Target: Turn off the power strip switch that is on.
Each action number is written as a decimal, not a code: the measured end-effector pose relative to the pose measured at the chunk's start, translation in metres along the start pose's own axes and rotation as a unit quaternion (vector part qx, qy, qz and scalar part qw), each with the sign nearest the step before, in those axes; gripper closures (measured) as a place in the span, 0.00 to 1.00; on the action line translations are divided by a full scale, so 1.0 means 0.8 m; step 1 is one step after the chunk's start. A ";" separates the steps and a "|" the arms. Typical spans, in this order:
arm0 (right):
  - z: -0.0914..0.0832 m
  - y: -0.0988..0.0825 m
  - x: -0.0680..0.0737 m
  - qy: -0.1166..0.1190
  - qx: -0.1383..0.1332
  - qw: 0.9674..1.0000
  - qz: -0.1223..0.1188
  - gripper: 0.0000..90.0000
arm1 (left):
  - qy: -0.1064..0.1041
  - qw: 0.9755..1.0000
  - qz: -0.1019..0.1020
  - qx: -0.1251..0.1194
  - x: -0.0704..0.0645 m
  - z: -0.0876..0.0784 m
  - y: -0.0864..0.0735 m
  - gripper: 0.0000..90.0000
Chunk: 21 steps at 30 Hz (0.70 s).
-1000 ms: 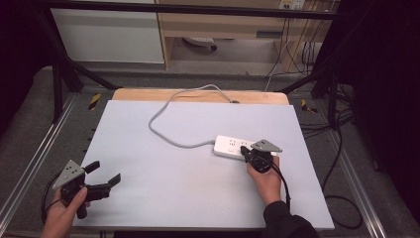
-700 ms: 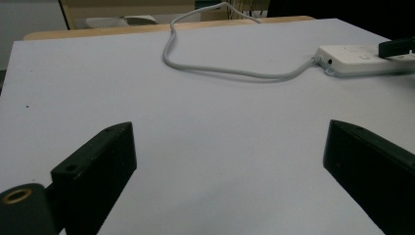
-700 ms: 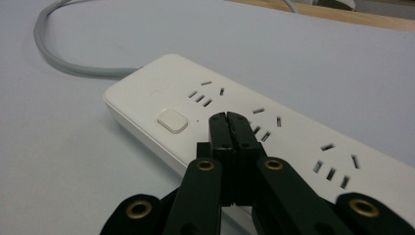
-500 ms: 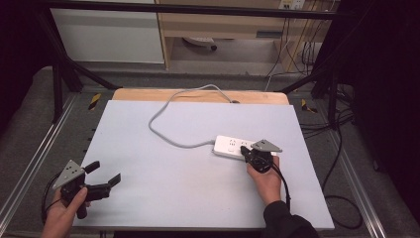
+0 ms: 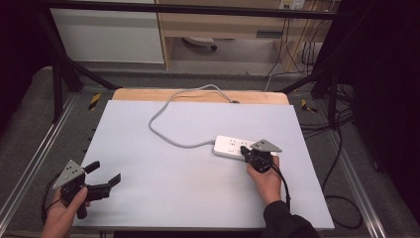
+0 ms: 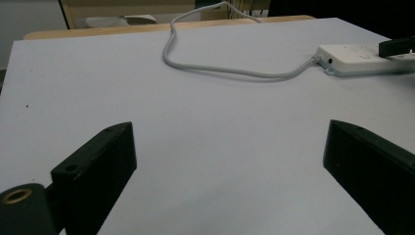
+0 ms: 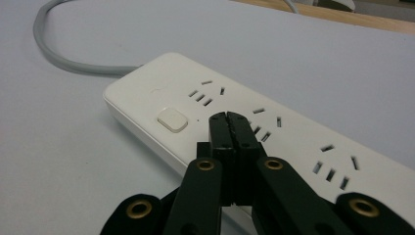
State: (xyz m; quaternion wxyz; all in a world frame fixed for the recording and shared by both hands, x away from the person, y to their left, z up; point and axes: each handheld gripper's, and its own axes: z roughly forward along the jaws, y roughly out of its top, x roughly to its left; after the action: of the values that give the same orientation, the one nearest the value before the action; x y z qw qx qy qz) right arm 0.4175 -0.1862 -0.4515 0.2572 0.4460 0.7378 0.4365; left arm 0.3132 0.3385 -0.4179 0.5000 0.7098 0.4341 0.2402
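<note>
A white power strip lies on the table's right half, and its grey cable loops away to the far edge. My right gripper is shut with nothing between its jaws. In the right gripper view its tips hover just over the power strip, beside the square switch button; I cannot tell if they touch it. My left gripper is held open at the near left corner, far from the strip. Its jaws stand wide apart over bare table, with the power strip at the far right.
The pale blue table top has a wooden strip along its far edge. Metal frame rails run down both sides. Dark cables hang off the right side on the floor.
</note>
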 end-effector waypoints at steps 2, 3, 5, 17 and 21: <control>0.000 0.000 0.000 0.000 0.000 1.000 -0.002 1.00 | 0.000 1.000 0.000 0.001 0.000 0.000 0.000 0.06; 0.000 0.000 0.001 -0.002 0.001 1.000 -0.004 1.00 | 0.001 1.000 0.001 0.001 0.000 0.000 0.000 0.06; 0.000 0.001 0.001 -0.003 0.001 1.000 -0.007 1.00 | 0.000 1.000 0.001 0.001 0.000 0.001 0.000 0.06; 0.002 0.002 0.002 -0.009 0.010 1.000 -0.011 1.00 | 0.001 1.000 0.001 0.001 0.000 0.000 0.000 0.06; 0.002 0.002 0.002 -0.009 0.010 1.000 -0.011 1.00 | 0.001 1.000 0.001 0.001 0.000 0.000 0.000 0.06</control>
State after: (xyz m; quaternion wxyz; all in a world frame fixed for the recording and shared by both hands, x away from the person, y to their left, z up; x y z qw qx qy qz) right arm 0.4185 -0.1835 -0.4506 0.2640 0.4444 0.7444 0.4227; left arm 0.3133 0.3385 -0.4183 0.4989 0.7102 0.4342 0.2411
